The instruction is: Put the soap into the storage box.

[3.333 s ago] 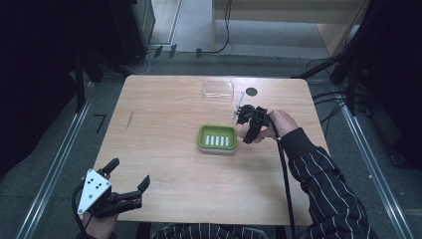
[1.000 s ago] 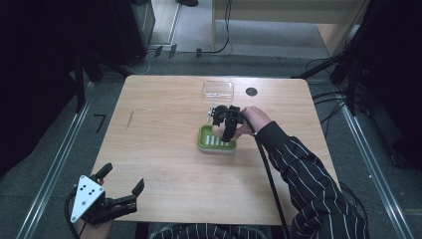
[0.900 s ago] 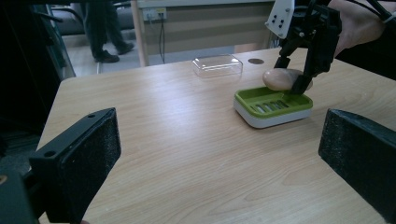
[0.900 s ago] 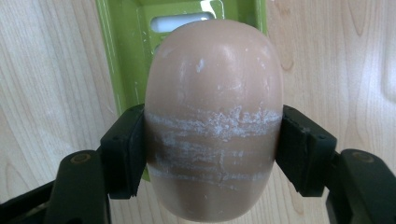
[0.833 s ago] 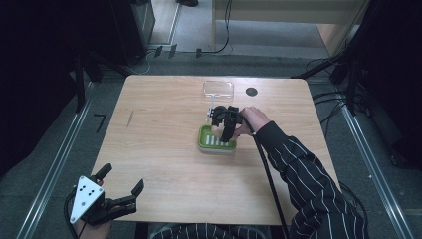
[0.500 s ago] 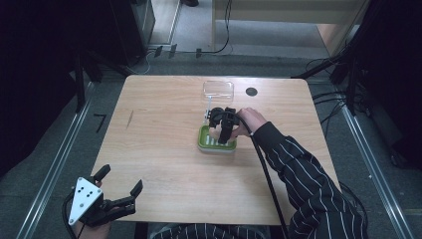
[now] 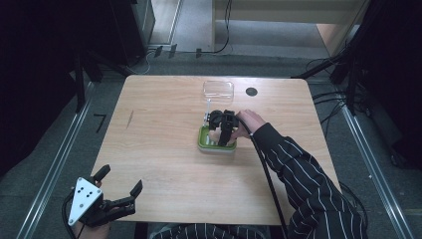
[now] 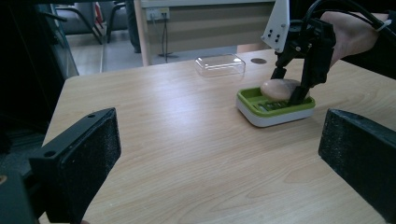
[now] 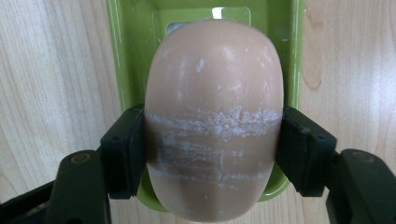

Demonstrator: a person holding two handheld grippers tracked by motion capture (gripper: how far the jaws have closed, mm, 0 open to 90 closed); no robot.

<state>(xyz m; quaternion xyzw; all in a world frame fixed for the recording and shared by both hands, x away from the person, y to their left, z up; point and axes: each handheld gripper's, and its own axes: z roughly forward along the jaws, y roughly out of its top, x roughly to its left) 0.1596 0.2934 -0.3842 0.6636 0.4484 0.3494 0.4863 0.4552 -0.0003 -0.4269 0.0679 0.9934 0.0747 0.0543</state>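
Tabletop: right tool (image 9: 212, 154) clamps soap (image 9: 214, 116) over dish (image 9: 126, 56).

A light wooden counter (image 7: 164, 149) with rounded corners stands on a grey floor (image 7: 59, 144). 2 things rest directly on it. A green soap dish (image 7: 216, 144) with a white base sits near the middle, slightly to the right. A clear plastic lid (image 7: 218, 89) lies near the far edge, well apart from the dish. Just to the right of the lid, a small dark round spot (image 7: 251, 91) marks the counter's surface. A short dark streak (image 7: 130, 118) shows toward its left side.
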